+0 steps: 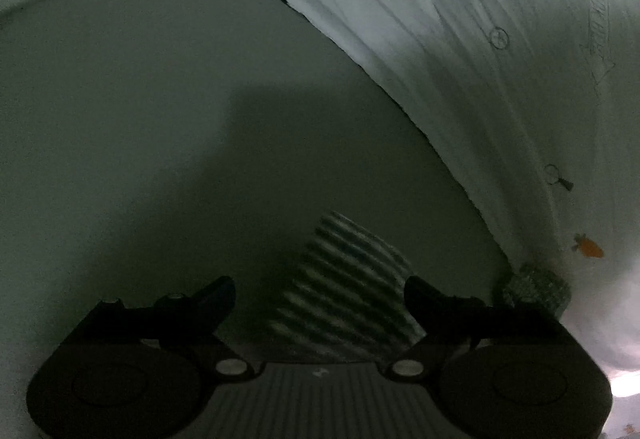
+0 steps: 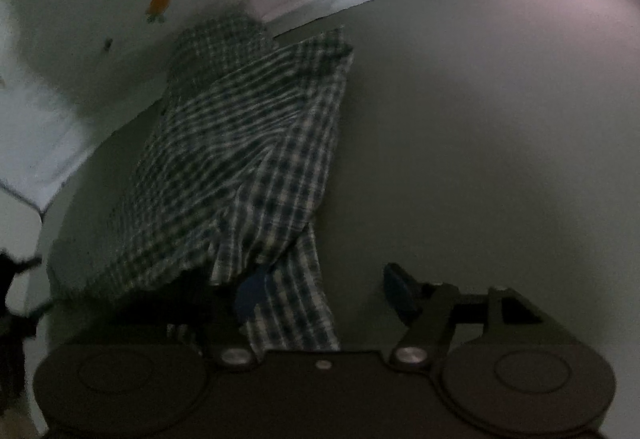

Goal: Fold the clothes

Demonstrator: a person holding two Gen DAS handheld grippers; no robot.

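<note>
On the left, the left gripper (image 1: 320,291) stands wide, empty, a checked garment (image 1: 348,291) before it. Rightward, the right gripper (image 2: 320,287) gapes, cloth draped between its fingers, ungripped. Probably regrasping; next needs closing on an edge.

Crumpled green-checked cloth (image 2: 248,159) lies beside a white carrot-print garment (image 1: 460,51).

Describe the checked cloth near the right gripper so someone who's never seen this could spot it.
Start at the wide grey table, then find the pale sheet with orange carrot prints along its far edge. The checked cloth lies crumpled below that sheet, trailing toward the right gripper. Its dark-and-white checks are the only pattern among plain surfaces.
</note>
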